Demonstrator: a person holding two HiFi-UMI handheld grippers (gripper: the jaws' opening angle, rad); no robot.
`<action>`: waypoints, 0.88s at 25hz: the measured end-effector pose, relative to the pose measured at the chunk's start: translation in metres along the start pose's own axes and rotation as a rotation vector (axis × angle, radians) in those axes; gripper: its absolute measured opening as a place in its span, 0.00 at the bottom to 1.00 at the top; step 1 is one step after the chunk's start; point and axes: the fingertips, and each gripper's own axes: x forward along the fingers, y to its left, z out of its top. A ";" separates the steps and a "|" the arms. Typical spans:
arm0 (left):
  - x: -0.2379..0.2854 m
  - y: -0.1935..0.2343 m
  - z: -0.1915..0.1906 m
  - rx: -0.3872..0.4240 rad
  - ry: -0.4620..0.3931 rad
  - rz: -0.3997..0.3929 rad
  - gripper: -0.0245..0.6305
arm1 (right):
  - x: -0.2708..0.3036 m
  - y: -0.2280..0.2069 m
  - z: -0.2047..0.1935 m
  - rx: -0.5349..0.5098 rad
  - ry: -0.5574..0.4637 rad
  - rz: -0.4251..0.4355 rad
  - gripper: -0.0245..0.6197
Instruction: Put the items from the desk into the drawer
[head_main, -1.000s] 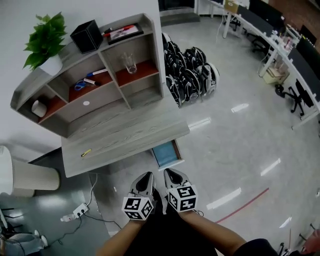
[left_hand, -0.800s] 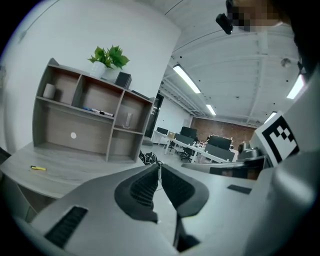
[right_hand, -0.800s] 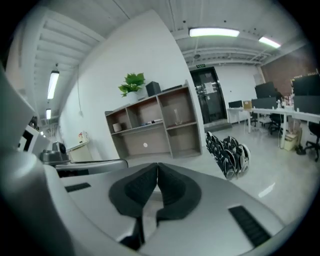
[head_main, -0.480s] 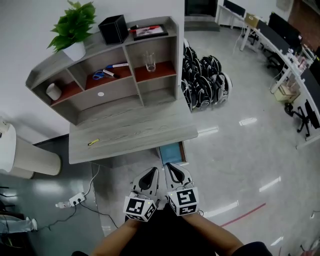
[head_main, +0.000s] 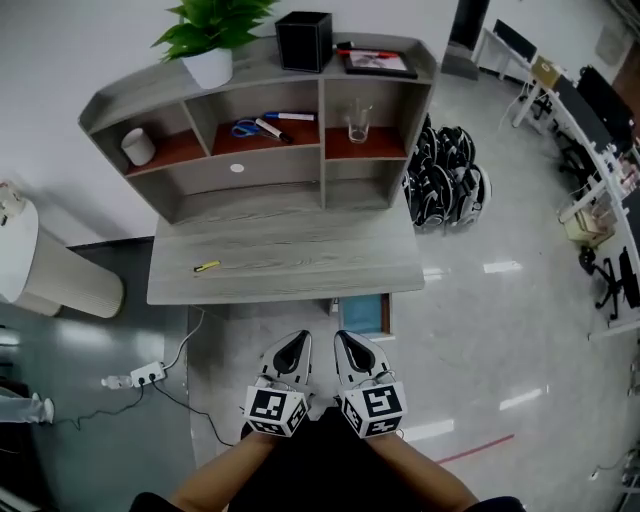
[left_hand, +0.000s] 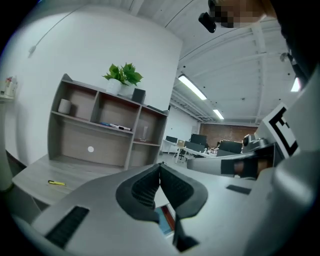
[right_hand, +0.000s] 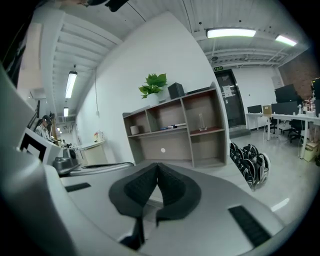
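A grey wooden desk (head_main: 290, 262) with a shelf unit stands ahead of me. On its top lies a small yellow item (head_main: 206, 267), also in the left gripper view as the yellow item (left_hand: 56, 183). Under the desk's right front an open drawer (head_main: 364, 313) shows a blue inside. My left gripper (head_main: 292, 351) and right gripper (head_main: 349, 349) hang side by side below the desk's front edge, both shut and empty. The left gripper (left_hand: 160, 168) and right gripper (right_hand: 157, 167) each show pads pressed together.
The shelves hold a white cup (head_main: 136, 146), scissors and pens (head_main: 262, 126), a glass (head_main: 358, 124), a plant (head_main: 210, 40), a black box (head_main: 304, 40) and a framed picture (head_main: 378, 62). A white bin (head_main: 45, 265) stands left, helmets (head_main: 446, 186) right, a power strip (head_main: 128, 379) on the floor.
The view has swung so the desk sits squarer and more central. Both grippers rose a little towards the desk's front edge. The left jaws closed the last bit.
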 end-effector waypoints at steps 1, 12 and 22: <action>-0.002 0.012 0.002 -0.005 -0.004 0.017 0.06 | 0.009 0.005 0.001 -0.005 0.005 0.007 0.07; -0.037 0.187 0.026 -0.054 -0.019 0.176 0.06 | 0.157 0.104 0.013 -0.087 0.087 0.133 0.07; -0.073 0.304 0.020 -0.114 -0.006 0.241 0.06 | 0.257 0.209 0.010 -0.148 0.179 0.329 0.07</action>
